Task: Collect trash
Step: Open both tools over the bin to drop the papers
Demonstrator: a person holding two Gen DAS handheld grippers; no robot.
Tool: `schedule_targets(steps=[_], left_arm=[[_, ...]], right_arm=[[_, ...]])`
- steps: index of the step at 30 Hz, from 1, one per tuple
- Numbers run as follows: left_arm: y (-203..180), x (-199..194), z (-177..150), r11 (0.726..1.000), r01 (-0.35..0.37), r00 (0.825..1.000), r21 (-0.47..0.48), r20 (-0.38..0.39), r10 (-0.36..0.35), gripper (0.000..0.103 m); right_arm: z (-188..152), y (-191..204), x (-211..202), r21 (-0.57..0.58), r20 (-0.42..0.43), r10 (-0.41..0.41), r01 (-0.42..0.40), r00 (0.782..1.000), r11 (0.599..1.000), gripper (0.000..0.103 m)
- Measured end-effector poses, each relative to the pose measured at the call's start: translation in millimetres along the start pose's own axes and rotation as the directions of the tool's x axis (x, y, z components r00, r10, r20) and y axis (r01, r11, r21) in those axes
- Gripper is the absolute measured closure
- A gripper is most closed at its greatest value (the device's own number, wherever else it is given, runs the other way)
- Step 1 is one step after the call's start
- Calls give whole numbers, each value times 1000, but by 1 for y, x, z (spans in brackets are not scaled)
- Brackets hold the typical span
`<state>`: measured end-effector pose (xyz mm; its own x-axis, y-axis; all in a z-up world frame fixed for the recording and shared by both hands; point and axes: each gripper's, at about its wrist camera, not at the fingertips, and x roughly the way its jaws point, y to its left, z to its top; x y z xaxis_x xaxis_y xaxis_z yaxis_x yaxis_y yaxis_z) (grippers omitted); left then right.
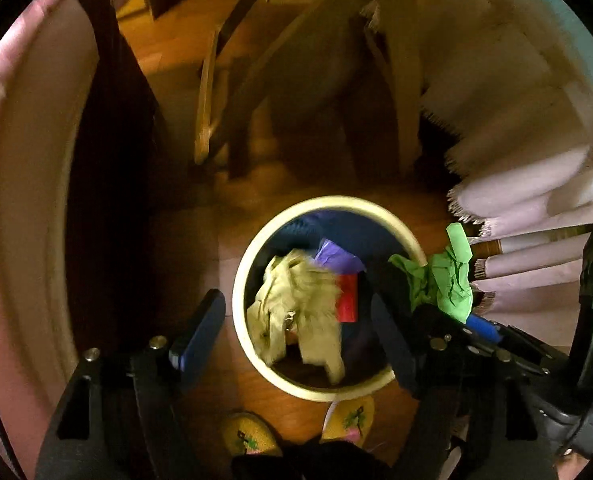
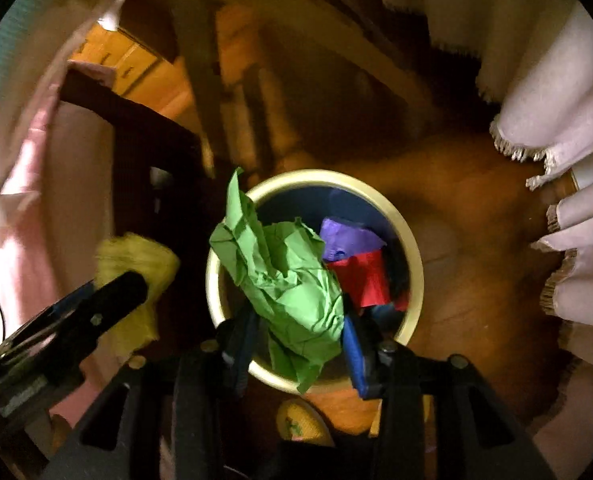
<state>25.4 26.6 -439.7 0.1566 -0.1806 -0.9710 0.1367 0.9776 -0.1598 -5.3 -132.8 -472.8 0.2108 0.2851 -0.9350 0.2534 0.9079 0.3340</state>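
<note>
I'm working in a lived-in home, most likely a dining room: a wooden floor (image 1: pixel 224 256) glows warm under indoor light, and dark wooden chair legs (image 1: pixel 232 92) crowd in beside a pale fringed tablecloth (image 1: pixel 508 184) hanging in folds. A small round waste bin (image 1: pixel 252 344) stands on that floor, and the person's yellow embroidered house slippers (image 1: pixel 250 434) show at the bottom of my left wrist view, right beside it.

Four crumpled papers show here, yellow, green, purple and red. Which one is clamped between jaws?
The green paper, pinched by the right gripper above the bin. Purple and red lie inside; yellow is free.
</note>
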Motion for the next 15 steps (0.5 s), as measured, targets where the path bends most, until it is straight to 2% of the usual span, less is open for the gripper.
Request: schedule_targets(steps=[2,3,8,15], left_arm=[[6,15,-3,1000,9,1000,-4,-12,-9,27],[9,23,-4,1000,4,1000,-3,-17,-4,26],[14,33,-6,1000,-3,1000,1,0,3,24],[20,18,-4,999,-45,998,0,50,45,24]], right_arm=[[1,-2,10,-9,16,-20,21,1000,1000,44],[0,-4,16,-8,22,-22,22,1000,1000,41],[-1,-11,29,3,33,-37,37,999,999,40],[-3,-10,18,-5,71,-87,87,994,996,40]])
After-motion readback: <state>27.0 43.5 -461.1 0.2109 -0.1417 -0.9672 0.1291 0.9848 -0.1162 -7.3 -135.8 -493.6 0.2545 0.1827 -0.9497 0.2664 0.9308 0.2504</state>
